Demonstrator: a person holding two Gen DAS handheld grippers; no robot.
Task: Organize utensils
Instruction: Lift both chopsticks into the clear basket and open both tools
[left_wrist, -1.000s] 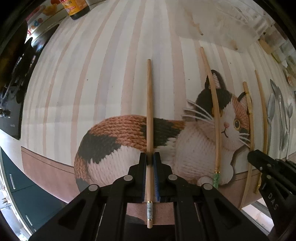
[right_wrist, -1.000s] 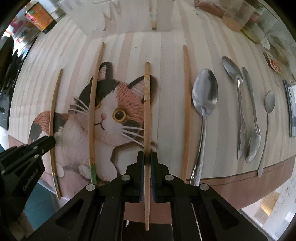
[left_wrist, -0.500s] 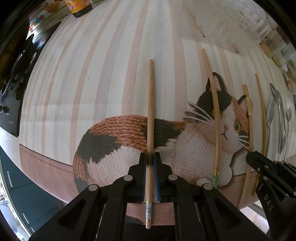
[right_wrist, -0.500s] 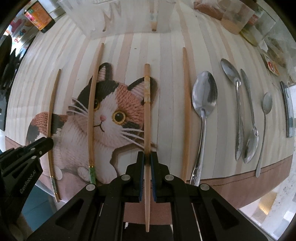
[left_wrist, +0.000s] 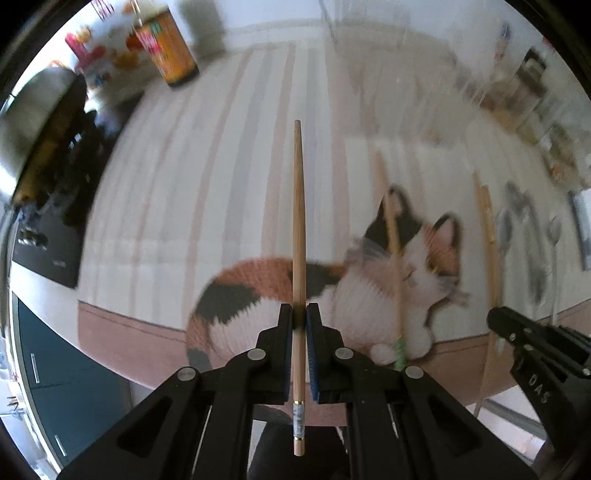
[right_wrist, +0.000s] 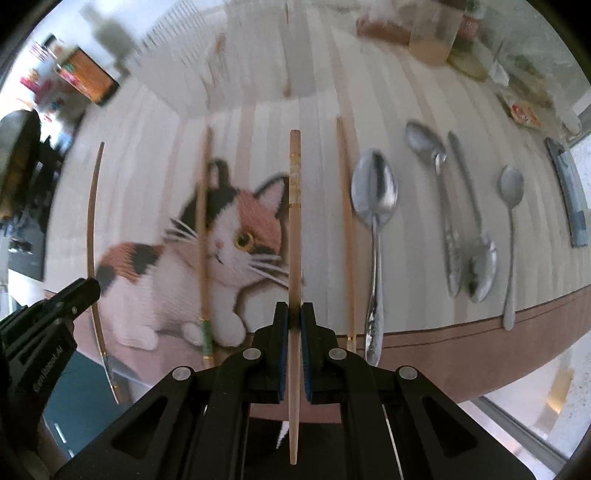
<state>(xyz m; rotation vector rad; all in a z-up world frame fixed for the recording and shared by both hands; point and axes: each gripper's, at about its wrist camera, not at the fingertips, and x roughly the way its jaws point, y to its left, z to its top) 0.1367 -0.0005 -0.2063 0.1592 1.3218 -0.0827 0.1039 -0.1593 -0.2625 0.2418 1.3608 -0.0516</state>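
The left gripper (left_wrist: 299, 317) was clamped shut on a wooden chopstick (left_wrist: 298, 221), held clear above the cat-print mat (left_wrist: 258, 288) on the bench. The right gripper (right_wrist: 294, 315) was likewise closed on a second chopstick (right_wrist: 294, 229), with three further chopsticks (right_wrist: 202, 236) and four spoons (right_wrist: 373, 206) lying in rows on the mat.

Motion blur smears the spoons (left_wrist: 524, 236) and far clear container (right_wrist: 258, 66) beyond telling details.
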